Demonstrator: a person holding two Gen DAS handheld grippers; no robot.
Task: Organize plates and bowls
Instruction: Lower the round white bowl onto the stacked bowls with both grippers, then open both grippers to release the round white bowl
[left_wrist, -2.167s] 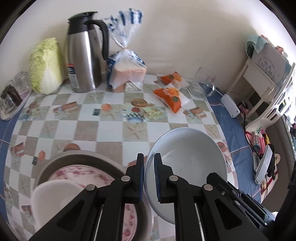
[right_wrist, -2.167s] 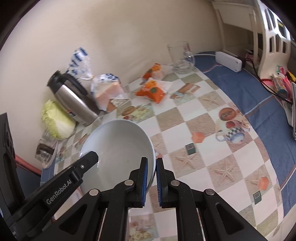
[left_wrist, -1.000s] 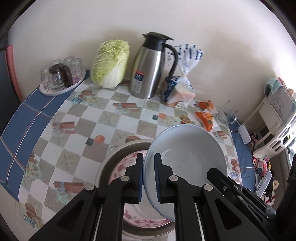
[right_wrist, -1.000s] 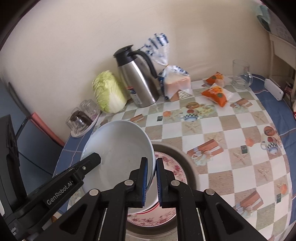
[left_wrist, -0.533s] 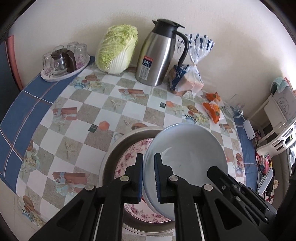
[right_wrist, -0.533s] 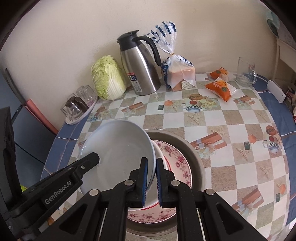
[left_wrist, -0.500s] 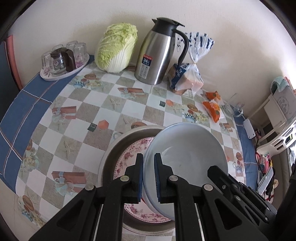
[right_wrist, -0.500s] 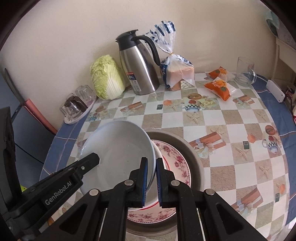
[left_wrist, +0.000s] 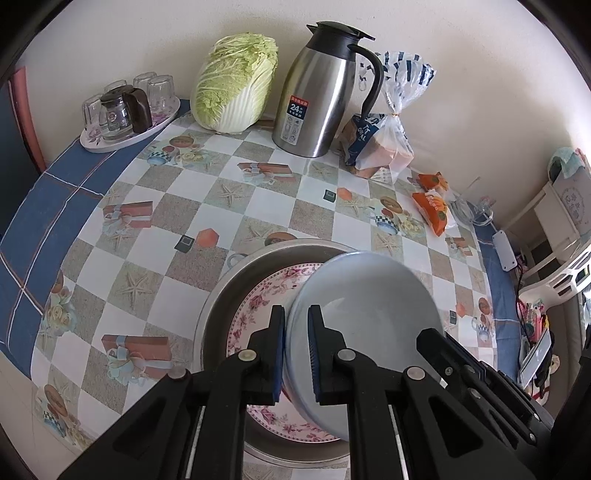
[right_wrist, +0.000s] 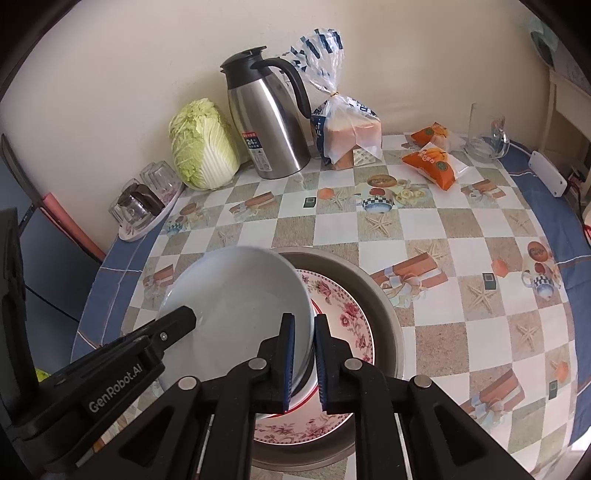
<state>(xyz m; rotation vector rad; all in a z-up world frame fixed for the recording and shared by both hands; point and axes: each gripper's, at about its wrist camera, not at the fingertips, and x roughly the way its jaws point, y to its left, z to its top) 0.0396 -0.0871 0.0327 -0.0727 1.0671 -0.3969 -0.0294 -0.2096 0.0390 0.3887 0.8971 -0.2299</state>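
A large pale blue-white bowl (left_wrist: 365, 317) (right_wrist: 236, 306) is held over a grey metal basin (left_wrist: 236, 280) (right_wrist: 376, 295). In the basin lies a pink floral plate (left_wrist: 258, 306) (right_wrist: 343, 314). My left gripper (left_wrist: 296, 350) is shut on the bowl's left rim. My right gripper (right_wrist: 303, 354) is shut on its right rim. The bowl hides most of the plate. A red-rimmed white dish edge (right_wrist: 308, 400) shows under the bowl in the right wrist view.
At the back of the checked tablecloth stand a cabbage (left_wrist: 236, 96), a steel thermos jug (left_wrist: 325, 92), a bagged bread loaf (left_wrist: 380, 144), orange snack packs (left_wrist: 432, 206), a glass mug (right_wrist: 484, 133) and a tray of glasses (left_wrist: 125, 110). A white shelf (left_wrist: 561, 221) stands right.
Both grippers have carried the bowl left and back, from beside the basin to above it. In the last half second the view barely shifts.
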